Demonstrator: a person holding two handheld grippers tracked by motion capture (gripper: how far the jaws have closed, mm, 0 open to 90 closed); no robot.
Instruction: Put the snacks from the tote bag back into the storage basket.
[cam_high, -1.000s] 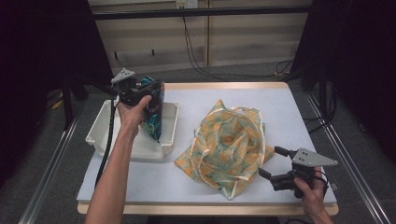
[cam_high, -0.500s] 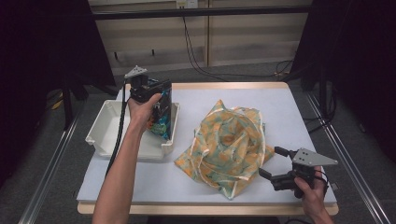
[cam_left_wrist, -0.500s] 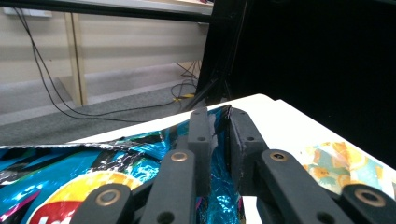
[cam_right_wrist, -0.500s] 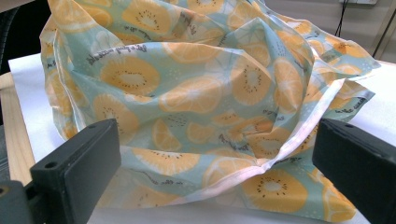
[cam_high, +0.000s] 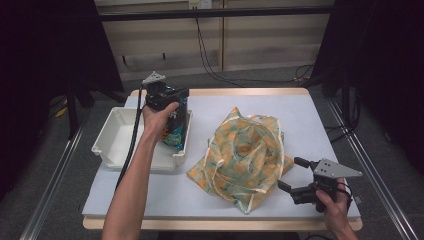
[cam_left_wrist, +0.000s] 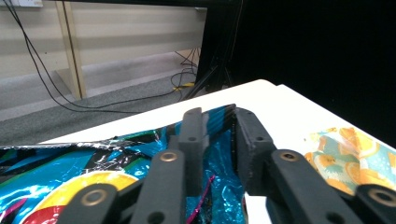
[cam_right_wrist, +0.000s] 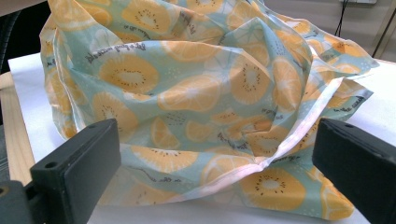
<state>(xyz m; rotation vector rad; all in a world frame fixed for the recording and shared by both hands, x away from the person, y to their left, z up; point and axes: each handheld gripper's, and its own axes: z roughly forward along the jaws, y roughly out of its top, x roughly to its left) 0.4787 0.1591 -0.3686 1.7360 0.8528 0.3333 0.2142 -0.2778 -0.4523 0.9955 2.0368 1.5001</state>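
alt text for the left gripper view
The left gripper has a shiny blue snack bag between its two black jaws, which have just been opening. Beyond lie a white table and an orange-print cloth bag.

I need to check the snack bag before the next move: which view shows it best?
The left gripper view: the shiny blue snack bag lies close up, its edge between the left gripper jaws. The high view shows the bag standing in the white bin, partly hidden by the hand.
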